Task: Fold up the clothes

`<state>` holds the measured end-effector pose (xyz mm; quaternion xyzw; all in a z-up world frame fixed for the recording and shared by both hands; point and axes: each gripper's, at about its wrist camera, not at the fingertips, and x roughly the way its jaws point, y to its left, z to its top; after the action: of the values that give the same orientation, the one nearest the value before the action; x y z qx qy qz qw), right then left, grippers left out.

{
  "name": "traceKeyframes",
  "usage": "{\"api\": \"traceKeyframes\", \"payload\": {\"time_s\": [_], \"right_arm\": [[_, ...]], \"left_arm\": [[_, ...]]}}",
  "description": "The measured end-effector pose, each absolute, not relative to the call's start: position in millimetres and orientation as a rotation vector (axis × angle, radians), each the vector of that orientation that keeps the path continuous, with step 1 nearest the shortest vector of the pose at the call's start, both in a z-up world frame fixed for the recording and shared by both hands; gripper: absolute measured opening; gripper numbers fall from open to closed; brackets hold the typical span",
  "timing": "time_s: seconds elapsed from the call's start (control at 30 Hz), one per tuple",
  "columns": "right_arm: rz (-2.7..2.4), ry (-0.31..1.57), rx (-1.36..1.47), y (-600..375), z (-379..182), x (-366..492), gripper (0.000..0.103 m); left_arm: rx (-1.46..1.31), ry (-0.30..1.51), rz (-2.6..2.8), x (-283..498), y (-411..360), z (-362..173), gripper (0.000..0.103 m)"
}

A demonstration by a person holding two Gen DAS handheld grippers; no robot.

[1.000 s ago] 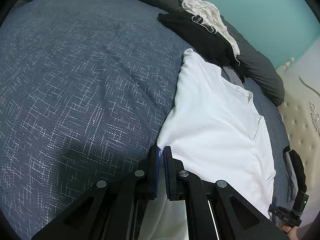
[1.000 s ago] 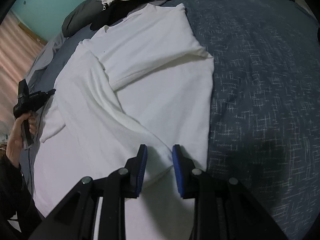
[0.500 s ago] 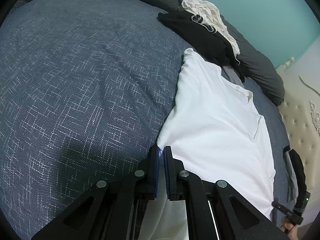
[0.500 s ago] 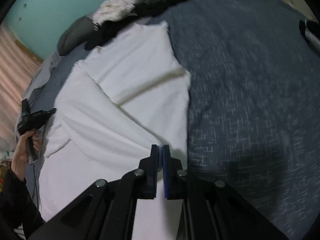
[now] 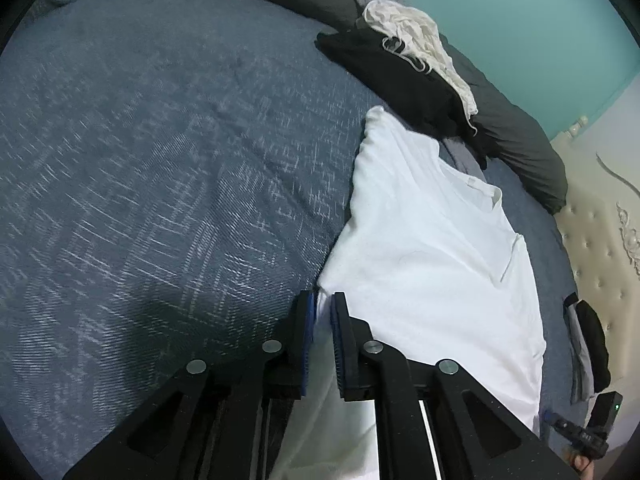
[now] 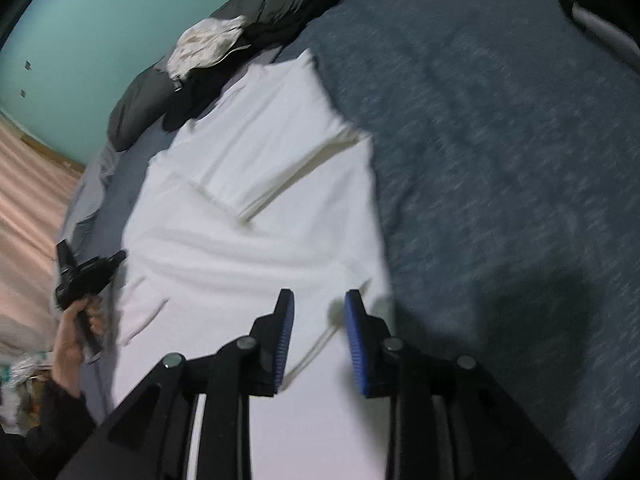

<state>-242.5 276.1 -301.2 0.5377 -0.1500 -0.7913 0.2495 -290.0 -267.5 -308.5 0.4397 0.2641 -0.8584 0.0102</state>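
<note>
White shirt (image 5: 432, 248) lies flat on the bed (image 5: 160, 160), long axis running near to far; left tongs (image 5: 323, 312) and right tongs (image 6: 320, 312), both opening and released, flank its near hem corners

We note a blue patterned bedspread (image 5: 168, 184) near and left, a long dark grey bolster (image 5: 516, 136) along its far edge, a teal wall (image 5: 520, 28) behind, and a cream tufted headboard (image 5: 596, 232) at right.
</note>
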Motion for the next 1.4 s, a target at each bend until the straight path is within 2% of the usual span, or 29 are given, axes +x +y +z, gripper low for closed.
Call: {"api": "traceKeyframes", "payload": {"time_s": [0.17,0.33,0.37,0.4,0.43,0.53,0.73,0.83,0.93,0.97,1.0,1.03,1.17,1.3,1.4], "right_arm": [[-2.076,-0.415,1.517,253,-309,-226,0.032],[-2.042,-0.464,1.543,237,-322,-213,0.032],[-2.057,-0.458,1.532,236,-322,-210,0.027],[-2.072,-0.452,1.526,235,-321,-208,0.011],[-2.085,-0.446,1.530,235,-321,-206,0.006],[-2.111,-0.480,1.528,242,-321,-202,0.001],[-2.141,-0.476,1.522,255,-315,-187,0.000],[-2.148,-0.577,1.491,262,-317,-186,0.000],[-2.146,-0.683,1.498,266,-320,-188,0.005],[-2.140,-0.699,1.502,266,-321,-189,0.014],[-2.141,-0.695,1.501,265,-321,-190,0.032],[-2.139,-0.691,1.501,263,-321,-191,0.035],[-2.123,-0.686,1.489,250,-326,-194,0.035],[-2.157,-0.635,1.490,246,-328,-193,0.007],[-2.176,-0.604,1.482,248,-327,-189,0.002]], "left_arm": [[1.373,0.803,-2.685,-274,-273,-300,0.017],[1.373,0.809,-2.686,-257,-282,-297,0.017],[1.372,0.806,-2.688,-255,-282,-296,0.017],[1.371,0.804,-2.690,-253,-283,-295,0.017],[1.370,0.803,-2.692,-250,-285,-295,0.017],[1.369,0.798,-2.698,-242,-289,-293,0.017],[1.369,0.802,-2.713,-231,-294,-289,0.017],[1.374,0.800,-2.722,-224,-295,-288,0.017],[1.391,0.806,-2.719,-217,-297,-290,0.017],[1.395,0.809,-2.716,-214,-297,-290,0.017],[1.400,0.807,-2.714,-211,-298,-292,0.017],[1.409,0.804,-2.713,-209,-297,-293,0.017],[1.450,0.793,-2.712,-204,-294,-299,0.017],[1.487,0.765,-2.726,-205,-286,-302,0.017],[1.494,0.752,-2.731,-207,-283,-303,0.017]]}}
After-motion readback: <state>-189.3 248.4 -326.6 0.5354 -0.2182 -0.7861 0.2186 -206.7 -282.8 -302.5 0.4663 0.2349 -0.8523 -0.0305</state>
